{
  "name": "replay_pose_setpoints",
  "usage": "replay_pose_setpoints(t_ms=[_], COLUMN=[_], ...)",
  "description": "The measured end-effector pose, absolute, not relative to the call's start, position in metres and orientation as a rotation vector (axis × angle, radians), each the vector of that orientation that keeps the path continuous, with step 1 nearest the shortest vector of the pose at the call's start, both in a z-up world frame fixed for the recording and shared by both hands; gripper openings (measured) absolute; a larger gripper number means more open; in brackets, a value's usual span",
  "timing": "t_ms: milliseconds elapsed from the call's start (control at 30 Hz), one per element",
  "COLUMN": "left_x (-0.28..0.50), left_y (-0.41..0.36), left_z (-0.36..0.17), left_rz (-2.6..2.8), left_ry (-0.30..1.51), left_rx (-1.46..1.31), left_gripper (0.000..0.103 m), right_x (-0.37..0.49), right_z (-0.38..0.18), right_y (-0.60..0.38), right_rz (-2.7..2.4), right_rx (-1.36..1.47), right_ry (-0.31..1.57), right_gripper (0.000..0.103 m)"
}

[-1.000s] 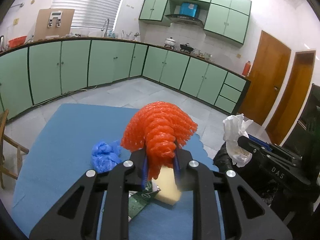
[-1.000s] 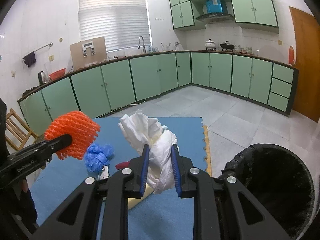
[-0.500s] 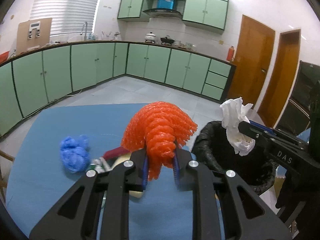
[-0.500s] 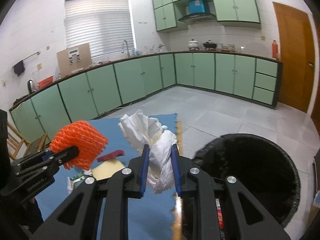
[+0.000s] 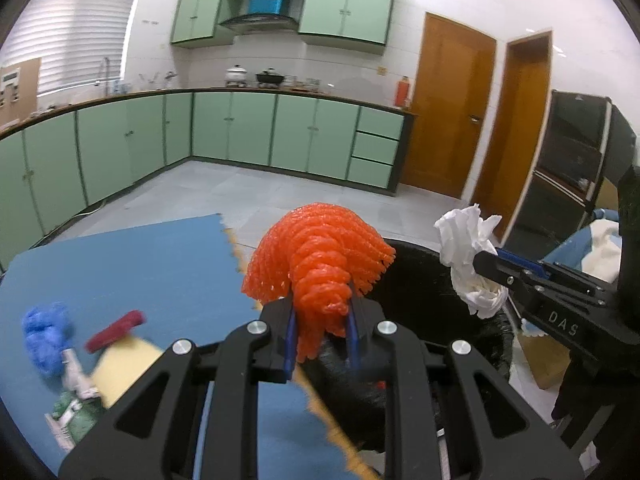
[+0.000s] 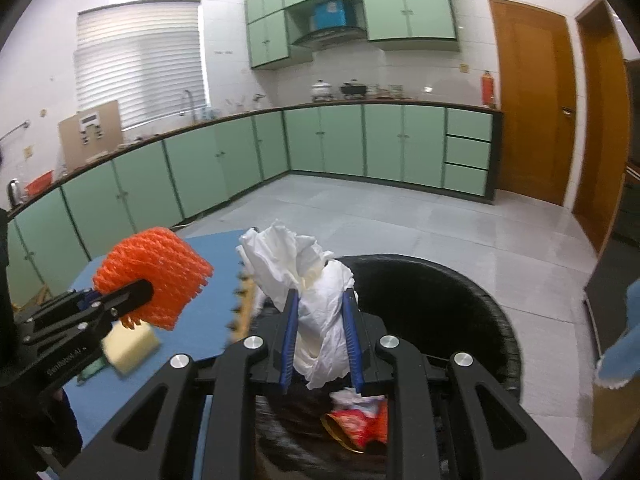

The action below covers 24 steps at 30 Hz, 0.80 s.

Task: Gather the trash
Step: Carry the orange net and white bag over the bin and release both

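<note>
Orange foam netting is pinched between the nearly closed blue pads of the left claw, fanning out toward twelve o'clock. The right claw clamps crumpled white tissue likewise. The black-lined trash bin opens just beyond both, the blue desk at nine o'clock.

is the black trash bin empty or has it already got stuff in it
Not empty. In the right wrist view, a red wrapper and some crumpled white scraps lie inside the black bin.

Green cabinets line the tiled kitchen beside two wooden doors.
</note>
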<state>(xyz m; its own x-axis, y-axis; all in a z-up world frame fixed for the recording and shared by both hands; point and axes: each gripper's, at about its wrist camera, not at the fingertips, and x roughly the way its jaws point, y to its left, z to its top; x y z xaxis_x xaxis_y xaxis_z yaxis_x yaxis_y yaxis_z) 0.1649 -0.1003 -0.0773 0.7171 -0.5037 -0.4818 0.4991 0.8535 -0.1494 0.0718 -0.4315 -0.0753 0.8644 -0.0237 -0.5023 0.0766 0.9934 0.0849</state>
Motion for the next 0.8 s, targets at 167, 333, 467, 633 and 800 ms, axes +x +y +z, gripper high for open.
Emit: replay_pose_setpoints(t_ms=[167,333,467,633,800], left_x=[0.169,0.178,0.185,0.197,0.207], left_y=[-0.137,-0.167,-0.19,-0.212,-0.231], left_z=[-0.087,-0.101,-0.112,-0.123,-0.133], left_rz=[-0.6,-0.628,-0.639,-0.655,-0.664], left_ry=[0.538,0.561,0.576,0.6,0.615], left_rx=[0.015,0.028,0.039,0.053,0.073], left_gripper=[0.018,0.018,0.018,0.018,0.018], right_x=[0.069,0.072,0.079,0.087,0.09], right_z=[-0.084,-0.098,-0.112,-0.129,-0.146], right_y=[-0.46,-0.48,-0.498,-0.515,-0.532], right_rz=[-0.109,-0.147,-0.168,-0.187,-0.196], right_rx=[0.114,0.119,0.131,0.149,0.176], right_ry=[0.534,0.56,0.583,0.609,0.629], right_gripper=[0.022,0.022,0.022,0.022,0.022])
